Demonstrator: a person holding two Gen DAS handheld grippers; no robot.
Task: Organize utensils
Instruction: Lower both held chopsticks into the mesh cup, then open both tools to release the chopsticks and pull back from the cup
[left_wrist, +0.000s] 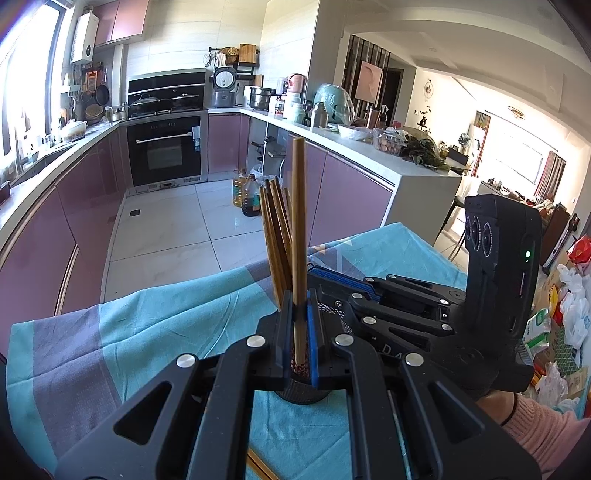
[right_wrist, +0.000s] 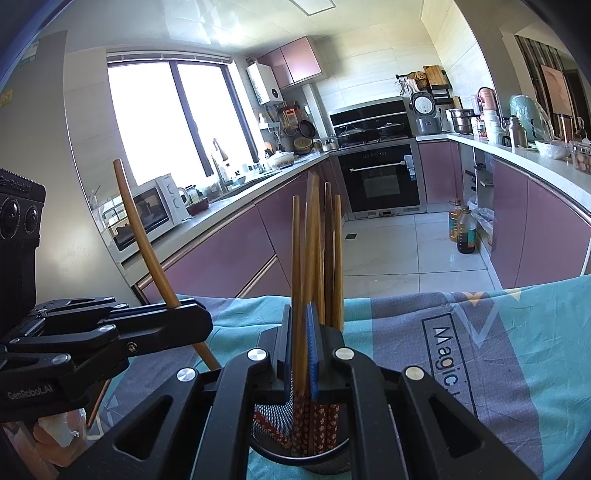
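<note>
"GenRobot.AI" printed on left gripper (right_wrist: 192, 317), clamped on one tilted chopstick (right_wrist: 147, 254) just left of mesh holder (right_wrist: 299, 448). Right gripper (right_wrist: 300, 339) pinching an upright chopstick (right_wrist: 296, 266) over that holder among others. "Magic" legible on teal tablecloth (right_wrist: 480, 332), far right.

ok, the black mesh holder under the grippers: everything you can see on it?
The holder is a round black cup with a wire-mesh wall and a solid rim, standing upright on the teal-and-grey cloth. It holds several wooden chopsticks upright, their red patterned ends down inside. The right tool is closed on one chopstick above its opening. Its base is hidden by the tool.
</note>
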